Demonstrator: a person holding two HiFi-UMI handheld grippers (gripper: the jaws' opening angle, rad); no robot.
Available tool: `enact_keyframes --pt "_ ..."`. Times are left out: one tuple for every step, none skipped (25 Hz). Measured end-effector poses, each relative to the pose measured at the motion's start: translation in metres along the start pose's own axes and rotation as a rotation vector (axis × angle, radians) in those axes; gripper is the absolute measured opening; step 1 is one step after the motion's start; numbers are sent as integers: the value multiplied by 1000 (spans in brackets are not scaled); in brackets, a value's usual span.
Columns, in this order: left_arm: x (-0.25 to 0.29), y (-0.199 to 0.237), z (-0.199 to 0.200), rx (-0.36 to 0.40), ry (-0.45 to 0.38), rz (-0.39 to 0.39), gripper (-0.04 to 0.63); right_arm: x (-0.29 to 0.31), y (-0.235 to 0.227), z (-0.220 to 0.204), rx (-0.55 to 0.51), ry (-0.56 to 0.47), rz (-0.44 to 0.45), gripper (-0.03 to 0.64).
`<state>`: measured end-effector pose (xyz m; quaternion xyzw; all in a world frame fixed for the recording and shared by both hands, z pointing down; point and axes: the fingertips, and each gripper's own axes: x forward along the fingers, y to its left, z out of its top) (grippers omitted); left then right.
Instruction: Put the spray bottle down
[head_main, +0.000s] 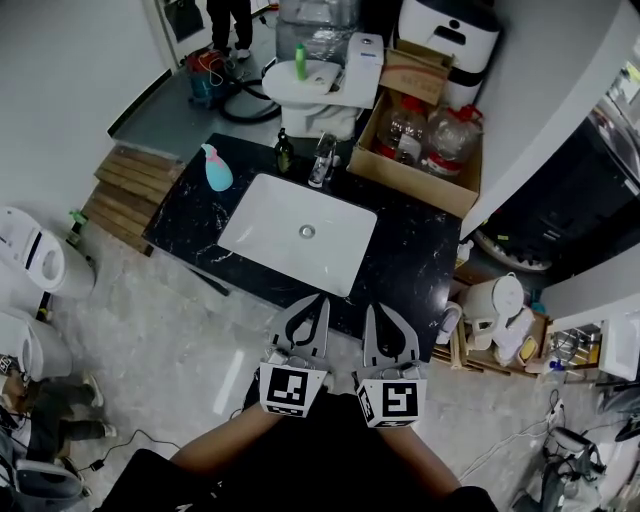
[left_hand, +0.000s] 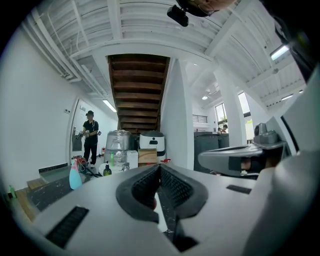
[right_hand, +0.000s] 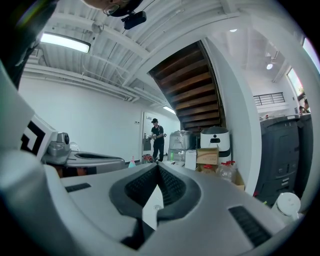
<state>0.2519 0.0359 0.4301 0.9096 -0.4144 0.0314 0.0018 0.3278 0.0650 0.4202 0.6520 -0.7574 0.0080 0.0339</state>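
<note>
Two grey hand-held grippers, each bearing a marker cube, are hovering side by side over the near edge of the counter. The left gripper (head_main: 321, 302) is showing its jaws pressed together on nothing. The right gripper (head_main: 369, 312) is likewise showing its jaws meeting at the tips, with nothing between them.

One black marble-veined counter (head_main: 420, 250) is carrying one white rectangular sink basin (head_main: 298, 232), lying just ahead of both grippers.

One pale blue plastic spray bottle with a pink trigger head (head_main: 217, 168) is standing upright at the counter's far left corner. It is beyond the basin, ahead and to the left of the grippers, with its long axis vertical, and the left gripper is sitting nearer to it. Judged from this, the bottle is already resting down and free.

One dark green bottle (head_main: 285, 152) and one chrome faucet (head_main: 322, 160) are standing along the far edge.

One open cardboard box (head_main: 415, 185) beyond the right corner is holding two clear plastic jugs with red caps (head_main: 452, 135).
</note>
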Motion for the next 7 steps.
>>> enact_keyframes --pt "0 -1 -1 0 2 -1 14 -1 0 0 -3 2 0 14" --pt "0 -2 -2 -1 4 -1 14 -2 -1 -2 -2 4 -1 14" --pt "1 -3 -3 -2 6 -2 14 -3 -1 -4 3 8 -3 14" --pt "2 -4 -4 -3 7 -3 14 -3 -3 -6 7 11 -4 14" --pt "2 -5 -4 -4 9 -4 14 -4 -4 -7 10 13 -6 14" --pt "3 -6 -5 -5 10 -6 14 -5 -6 -7 12 15 -9 14" --pt "4 -7 -5 -6 11 -8 14 -6 -7 -8 13 17 -11 14"
